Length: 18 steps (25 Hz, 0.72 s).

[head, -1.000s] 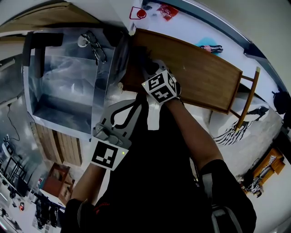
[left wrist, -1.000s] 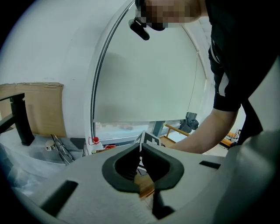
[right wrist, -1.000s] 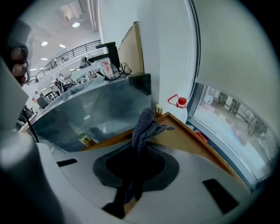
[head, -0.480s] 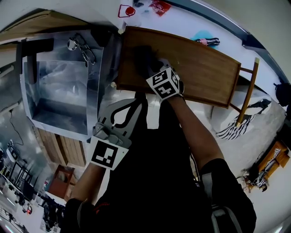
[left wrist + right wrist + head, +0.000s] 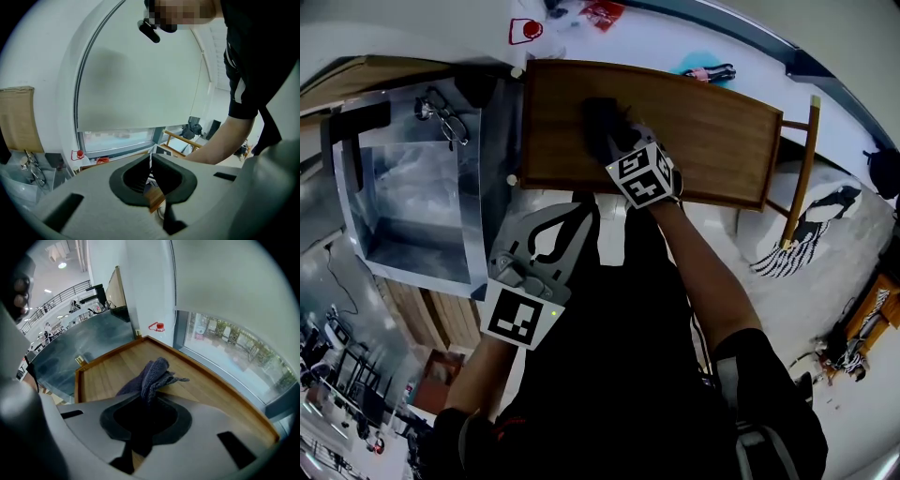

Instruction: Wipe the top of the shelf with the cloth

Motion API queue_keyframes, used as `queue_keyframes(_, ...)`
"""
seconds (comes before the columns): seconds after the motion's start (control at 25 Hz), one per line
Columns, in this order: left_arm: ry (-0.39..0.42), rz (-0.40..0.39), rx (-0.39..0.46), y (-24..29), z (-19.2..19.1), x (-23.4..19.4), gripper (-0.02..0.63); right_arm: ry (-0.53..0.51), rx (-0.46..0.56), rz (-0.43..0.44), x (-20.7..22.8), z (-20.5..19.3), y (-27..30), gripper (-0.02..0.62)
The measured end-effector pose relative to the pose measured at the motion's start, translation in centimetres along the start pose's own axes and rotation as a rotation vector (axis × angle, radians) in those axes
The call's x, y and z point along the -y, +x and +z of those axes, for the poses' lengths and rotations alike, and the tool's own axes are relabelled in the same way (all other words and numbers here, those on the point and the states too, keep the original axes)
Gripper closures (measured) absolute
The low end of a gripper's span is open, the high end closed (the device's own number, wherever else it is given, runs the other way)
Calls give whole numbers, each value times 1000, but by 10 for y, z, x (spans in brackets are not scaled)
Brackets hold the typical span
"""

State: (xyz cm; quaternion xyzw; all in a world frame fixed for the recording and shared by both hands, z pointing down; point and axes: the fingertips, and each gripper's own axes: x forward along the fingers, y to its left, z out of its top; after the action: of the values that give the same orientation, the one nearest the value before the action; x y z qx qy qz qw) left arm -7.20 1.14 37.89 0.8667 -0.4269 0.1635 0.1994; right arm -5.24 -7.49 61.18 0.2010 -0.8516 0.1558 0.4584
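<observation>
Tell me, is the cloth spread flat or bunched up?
Bunched up: the cloth stands in crumpled folds, clamped in the right tongs over the shelf top.

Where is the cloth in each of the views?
Head view: cloth upper centre, on the shelf top, just beyond the right gripper.
Left gripper view: not in it.
Right gripper view: centre, pinched in that gripper.
Shared landmark: the small red object by the window shows in all three.
</observation>
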Motion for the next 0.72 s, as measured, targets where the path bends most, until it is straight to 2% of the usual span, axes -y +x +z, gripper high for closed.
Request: queue_keyframes(0.72, 49, -106, -9, 66, 25, 67, 578, 108, -21, -100, 78, -81, -60, 554)
